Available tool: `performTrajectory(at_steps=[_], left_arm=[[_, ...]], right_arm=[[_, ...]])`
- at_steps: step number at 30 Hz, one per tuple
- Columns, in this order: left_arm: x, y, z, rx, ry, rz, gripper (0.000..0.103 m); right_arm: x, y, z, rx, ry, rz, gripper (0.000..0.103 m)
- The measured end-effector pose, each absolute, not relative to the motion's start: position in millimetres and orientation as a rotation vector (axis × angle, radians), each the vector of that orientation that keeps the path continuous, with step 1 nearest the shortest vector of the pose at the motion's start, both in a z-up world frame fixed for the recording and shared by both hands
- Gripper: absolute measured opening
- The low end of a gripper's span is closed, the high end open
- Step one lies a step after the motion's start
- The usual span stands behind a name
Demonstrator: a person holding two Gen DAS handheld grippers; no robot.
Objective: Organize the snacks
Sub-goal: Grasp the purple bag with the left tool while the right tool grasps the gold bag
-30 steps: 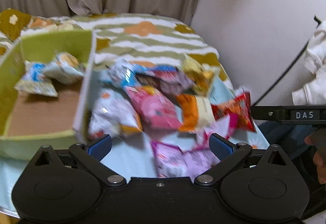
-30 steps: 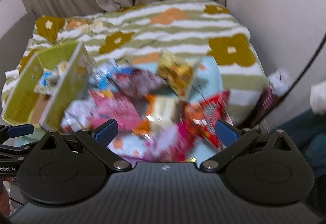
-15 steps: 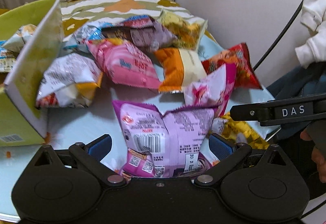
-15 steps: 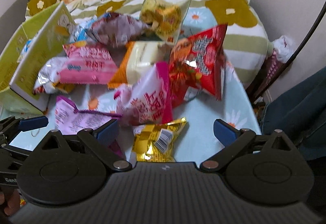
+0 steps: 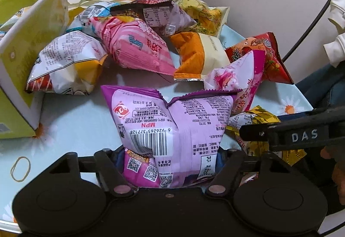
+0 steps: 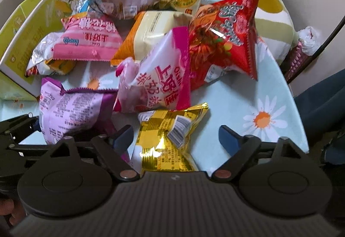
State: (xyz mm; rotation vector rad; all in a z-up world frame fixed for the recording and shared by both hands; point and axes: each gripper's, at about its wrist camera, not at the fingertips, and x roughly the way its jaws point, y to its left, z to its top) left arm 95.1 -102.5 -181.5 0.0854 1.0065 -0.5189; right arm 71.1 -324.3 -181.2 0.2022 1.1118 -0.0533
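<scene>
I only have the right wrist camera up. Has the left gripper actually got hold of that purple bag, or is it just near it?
Observer: It has hold of it. The left wrist view shows the left gripper with both fingers pressed against the purple bag, barcode side up.
Operator: Anything loose on the table left of it?
Observer: A rubber band lies on the table, apart from the bag.
Operator: How does my right gripper look from there?
Observer: The right gripper shows from the side, lettered DAS, right by the gold bag.
</scene>
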Motion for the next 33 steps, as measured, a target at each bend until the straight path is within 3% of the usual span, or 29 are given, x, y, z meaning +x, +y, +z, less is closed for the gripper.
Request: performTrajectory(at_steps=[10,12,15,33], left_arm=[[94,-84,-171,0.064,0.987,-0.468,0.074],[94,-81,-169,0.062,0.981,-0.461,0.074],[93,-79,-165,0.059,0.975,-0.453,0.074],[89,-61,-101,0.025,0.883,-0.395,0.074]], right_arm=[[74,-317,-192,0.193,1.139,-0.044,0.078],[76,-315,-193,0.186,1.145,-0.036,0.063],[75,-311,-193,0.163,1.138,-0.045,0.058],[65,-310,-129,0.197,1.000,-0.018,0.054]])
